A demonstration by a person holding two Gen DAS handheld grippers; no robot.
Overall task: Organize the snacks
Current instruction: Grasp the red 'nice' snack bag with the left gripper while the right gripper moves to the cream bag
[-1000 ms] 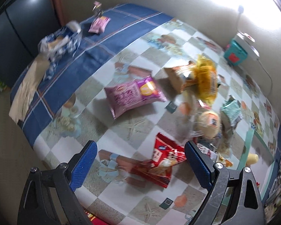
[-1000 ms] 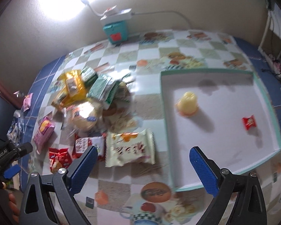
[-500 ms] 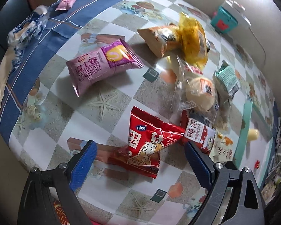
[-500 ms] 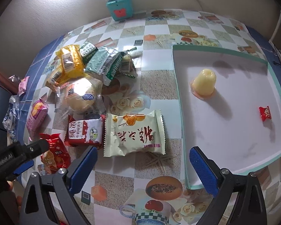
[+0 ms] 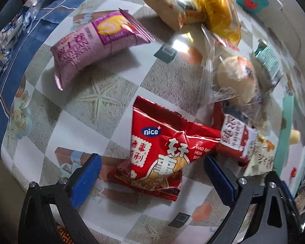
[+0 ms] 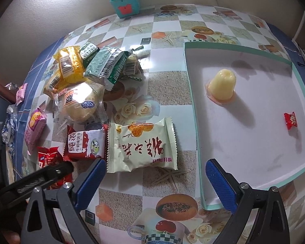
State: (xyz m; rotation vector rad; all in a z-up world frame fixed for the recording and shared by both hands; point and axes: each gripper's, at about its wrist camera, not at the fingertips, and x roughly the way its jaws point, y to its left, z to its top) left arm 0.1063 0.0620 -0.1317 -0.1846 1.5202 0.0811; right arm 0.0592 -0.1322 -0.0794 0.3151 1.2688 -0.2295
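My left tongs [image 5: 151, 174] wide, red snack packet [image 5: 162, 152] lying on desk [image 5: 95, 101] between pads, untouched. My right tongs [image 6: 155, 180] wide, above cream packet [image 6: 142, 145], beside white tray [image 6: 195, 109].

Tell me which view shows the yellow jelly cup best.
The right wrist view: the yellow jelly cup sits whole and unobstructed in the white tray. The left wrist view catches only a small blurred piece at its right edge.

The red snack packet [image 5: 162, 152] reads "nice"; the wrapped bun [image 6: 81, 101] reads "Kong".
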